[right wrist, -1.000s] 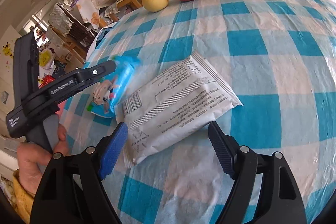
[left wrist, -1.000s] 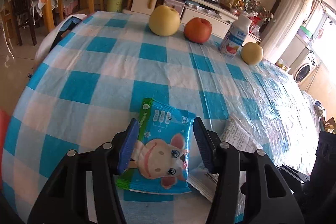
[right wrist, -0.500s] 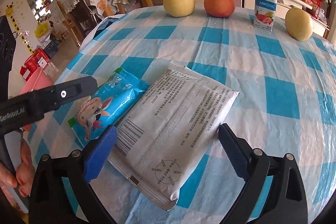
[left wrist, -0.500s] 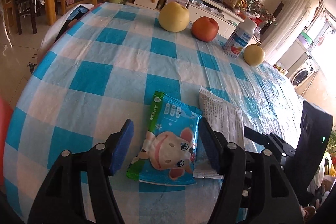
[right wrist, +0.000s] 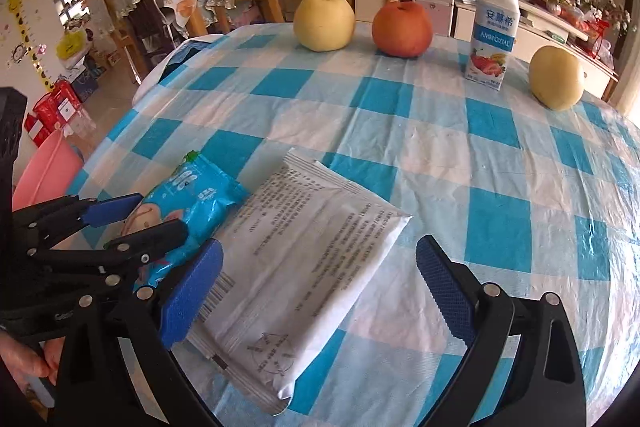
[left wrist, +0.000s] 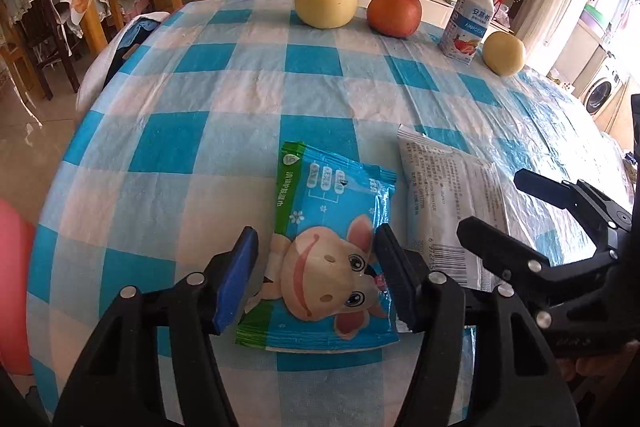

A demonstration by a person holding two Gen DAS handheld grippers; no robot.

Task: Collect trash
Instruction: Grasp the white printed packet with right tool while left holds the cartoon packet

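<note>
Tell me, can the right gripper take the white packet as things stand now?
Probably yes. The right gripper is open, with its fingers either side of the white packet. Only the blue wet-wipe pack, between the left gripper's fingers, lies against one edge.

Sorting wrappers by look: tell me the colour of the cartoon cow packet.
The cartoon cow packet is bright blue with a green edge; the left wrist view shows it best.

two wrappers (left wrist: pixel 336 251) (right wrist: pixel 304 259), three fruits (right wrist: pixel 324 23), one yogurt bottle (right wrist: pixel 494 35), two hand-held grippers (left wrist: pixel 316 275).
</note>
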